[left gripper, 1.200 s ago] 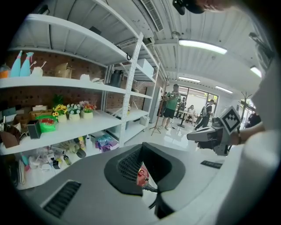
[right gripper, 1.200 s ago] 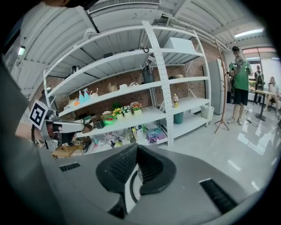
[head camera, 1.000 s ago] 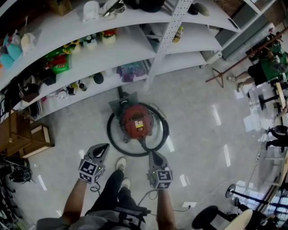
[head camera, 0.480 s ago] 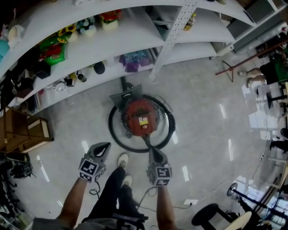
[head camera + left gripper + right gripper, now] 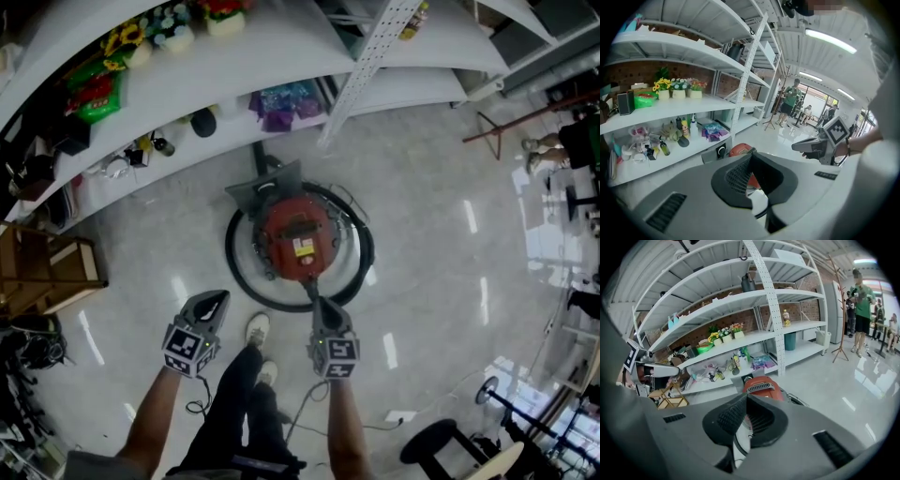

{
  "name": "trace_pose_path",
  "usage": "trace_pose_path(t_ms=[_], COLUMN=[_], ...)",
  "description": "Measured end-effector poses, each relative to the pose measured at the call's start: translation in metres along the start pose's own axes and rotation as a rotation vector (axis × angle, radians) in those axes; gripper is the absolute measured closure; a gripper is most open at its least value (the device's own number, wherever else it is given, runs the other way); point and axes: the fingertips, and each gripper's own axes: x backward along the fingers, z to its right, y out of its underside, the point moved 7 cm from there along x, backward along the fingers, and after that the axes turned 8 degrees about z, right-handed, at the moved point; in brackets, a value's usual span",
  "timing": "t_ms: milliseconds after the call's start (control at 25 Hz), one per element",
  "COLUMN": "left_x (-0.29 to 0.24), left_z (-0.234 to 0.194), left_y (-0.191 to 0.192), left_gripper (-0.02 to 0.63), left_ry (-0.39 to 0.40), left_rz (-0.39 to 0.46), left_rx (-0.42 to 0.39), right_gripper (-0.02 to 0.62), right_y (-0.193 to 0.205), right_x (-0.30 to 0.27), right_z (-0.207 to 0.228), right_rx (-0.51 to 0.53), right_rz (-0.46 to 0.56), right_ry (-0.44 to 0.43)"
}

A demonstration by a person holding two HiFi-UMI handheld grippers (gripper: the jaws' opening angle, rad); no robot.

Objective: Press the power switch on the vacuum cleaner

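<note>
Two closed, empty tools: our right tool (image 5: 321, 309) waits near the vacuum cleaner (image 5: 298, 239), left tool (image 5: 212, 302) aside; next we'd lower it onto the switch.

Bright, even overhead light from ceiling strip lights (image 5: 829, 41). Shadows faint. White glare streaks on glossy floor (image 5: 483, 300). Fisheye bends shelves (image 5: 281, 56); gripper views have black vignetted corners.

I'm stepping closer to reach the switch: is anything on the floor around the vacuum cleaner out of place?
Nothing looks spilled or broken. One oddity: the black hose lies in a full ring on the floor around the red vacuum cleaner, between it and the person's front shoe, so it may be a trip risk.
</note>
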Motion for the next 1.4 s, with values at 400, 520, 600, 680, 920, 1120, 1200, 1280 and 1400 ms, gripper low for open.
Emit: trace_pose_path(t_ms=[400, 520, 600, 680, 920, 1120, 1200, 1280, 1400], left_x=[-0.033, -0.041, -0.045, -0.050, -0.061, -0.066, -0.069, -0.070, -0.069], left_z=[-0.020, -0.023, -0.026, -0.030, -0.033, -0.034, -0.038, -0.039, -0.039], left_y=[0.043, 0.050, 0.058, 0.067, 0.094, 0.105, 0.108, 0.117, 0.130], left_gripper=[0.598, 0.598, 0.598, 0.598, 0.598, 0.598, 0.598, 0.598, 0.598], left_ry=[0.001, 0.008, 0.005, 0.001, 0.013, 0.014, 0.008, 0.005, 0.005], left_rz=[-0.034, -0.040, -0.042, -0.047, -0.076, -0.069, -0.073, -0.088, -0.099], left_rx=[0.018, 0.018, 0.020, 0.025, 0.036, 0.038, 0.032, 0.039, 0.037], right_gripper=[0.584, 0.585, 0.584, 0.584, 0.584, 0.584, 0.584, 0.584, 0.584], right_y=[0.030, 0.039, 0.047, 0.055, 0.075, 0.085, 0.086, 0.089, 0.096], right_x=[-0.046, -0.057, -0.065, -0.075, -0.095, -0.106, -0.112, -0.118, -0.126], right_z=[0.018, 0.021, 0.025, 0.029, 0.034, 0.038, 0.038, 0.039, 0.040], right_rx=[0.003, -0.003, -0.003, -0.001, 0.004, 0.024, 0.024, 0.027, 0.033], right_rz=[-0.020, -0.020, -0.023, -0.026, -0.038, -0.043, -0.043, -0.042, -0.047], right_ry=[-0.003, -0.010, -0.009, -0.006, -0.010, -0.022, -0.017, -0.013, -0.018])
